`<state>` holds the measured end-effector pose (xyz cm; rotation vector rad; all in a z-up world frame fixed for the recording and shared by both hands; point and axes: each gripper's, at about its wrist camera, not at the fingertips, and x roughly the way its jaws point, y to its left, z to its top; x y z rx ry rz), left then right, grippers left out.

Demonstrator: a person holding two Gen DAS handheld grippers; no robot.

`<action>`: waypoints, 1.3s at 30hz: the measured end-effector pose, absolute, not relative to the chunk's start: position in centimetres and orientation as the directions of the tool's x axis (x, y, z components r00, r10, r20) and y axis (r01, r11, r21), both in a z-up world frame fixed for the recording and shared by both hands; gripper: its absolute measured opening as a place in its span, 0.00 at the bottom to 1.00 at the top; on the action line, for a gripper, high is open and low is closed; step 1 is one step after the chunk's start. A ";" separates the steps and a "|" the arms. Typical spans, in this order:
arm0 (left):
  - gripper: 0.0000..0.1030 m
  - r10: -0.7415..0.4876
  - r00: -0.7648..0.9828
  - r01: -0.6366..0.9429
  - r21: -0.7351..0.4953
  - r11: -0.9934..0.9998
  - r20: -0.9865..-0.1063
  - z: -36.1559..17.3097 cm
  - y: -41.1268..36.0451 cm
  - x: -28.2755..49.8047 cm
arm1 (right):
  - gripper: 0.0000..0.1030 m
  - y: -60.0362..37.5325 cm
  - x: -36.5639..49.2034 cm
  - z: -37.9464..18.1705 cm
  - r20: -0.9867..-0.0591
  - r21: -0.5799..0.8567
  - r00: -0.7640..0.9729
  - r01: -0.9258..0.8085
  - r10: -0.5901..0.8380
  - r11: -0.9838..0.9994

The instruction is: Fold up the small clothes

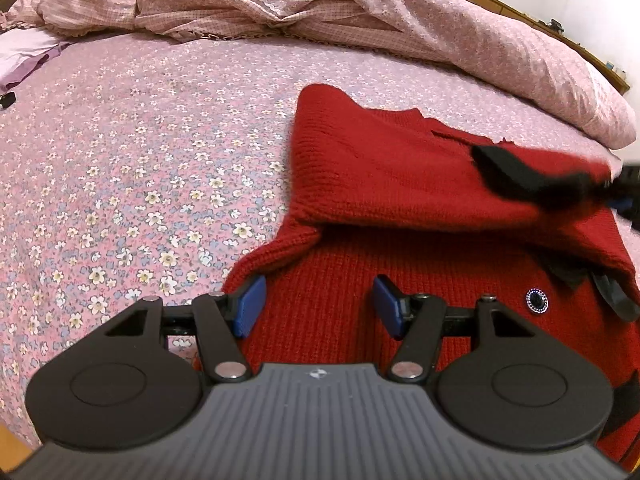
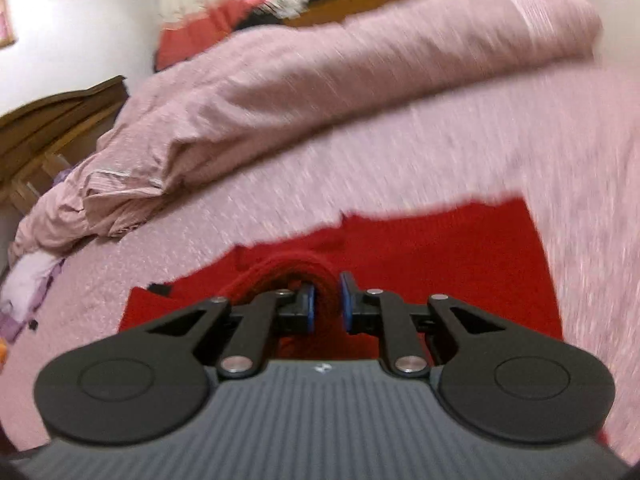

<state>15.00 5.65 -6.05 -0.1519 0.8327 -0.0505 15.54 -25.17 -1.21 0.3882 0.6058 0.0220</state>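
Left gripper spread wide over sweater, pinning nothing; right gripper pinches a knit fold, likely carrying it across.

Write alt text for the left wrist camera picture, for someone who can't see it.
The open left gripper hovers over a red knitted sweater lying on a pink floral bedsheet, its top part folded over the body. A crumpled pink duvet lies beyond, and the blurred right gripper holds the sweater's right side.
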 end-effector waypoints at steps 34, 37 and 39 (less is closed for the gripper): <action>0.63 -0.122 0.680 -0.036 -0.199 0.979 -0.723 -4.6 5.7 15.7 | 0.52 -35.9 12.3 -1.3 -0.548 0.329 0.835 0.260 -0.041 0.908; 0.63 -0.125 0.682 -0.028 -0.196 0.980 -0.720 -4.4 5.3 16.3 | 0.52 -35.3 14.6 -1.6 -0.570 0.234 0.821 0.203 -0.035 0.951; 0.63 -0.126 0.680 -0.024 -0.194 0.981 -0.722 -4.4 5.1 16.5 | 0.52 -35.2 15.9 -1.8 -0.580 0.215 0.815 0.168 -0.012 0.962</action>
